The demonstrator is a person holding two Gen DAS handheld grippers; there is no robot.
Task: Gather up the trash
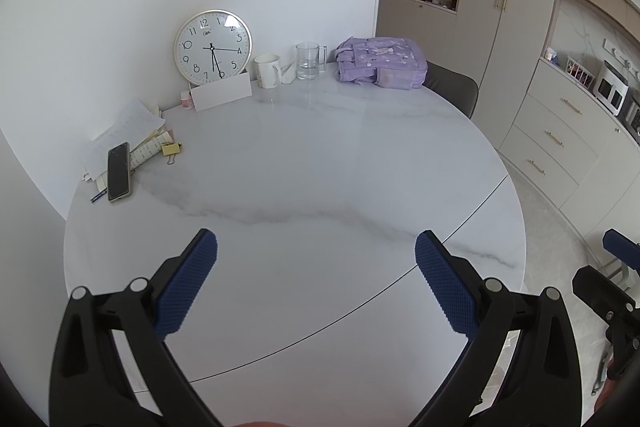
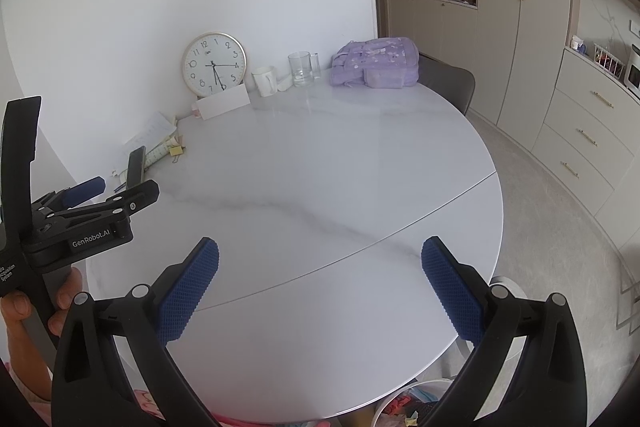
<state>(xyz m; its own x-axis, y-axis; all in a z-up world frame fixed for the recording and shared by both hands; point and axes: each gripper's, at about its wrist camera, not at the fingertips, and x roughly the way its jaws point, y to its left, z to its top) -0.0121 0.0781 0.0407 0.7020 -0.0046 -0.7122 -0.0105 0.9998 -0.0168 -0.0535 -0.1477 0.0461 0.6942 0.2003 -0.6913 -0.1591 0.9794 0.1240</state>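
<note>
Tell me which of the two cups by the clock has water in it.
The clear glass mug, standing between the white ceramic mug and the purple backpack. Water shows at its bottom; the white mug is opaque, so its contents are hidden.

The bin (image 2: 404,403) under the table (image 2: 320,187) is cut off by the bottom edge, its contents blurred.

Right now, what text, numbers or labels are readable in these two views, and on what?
"GenRobot.AI": on the black left gripper body.
"1" to "12": dial of the round white wall clock.
Clock's brand mark: too small.
White label on the gripper's handle: partly cut off, unreadable.
</note>
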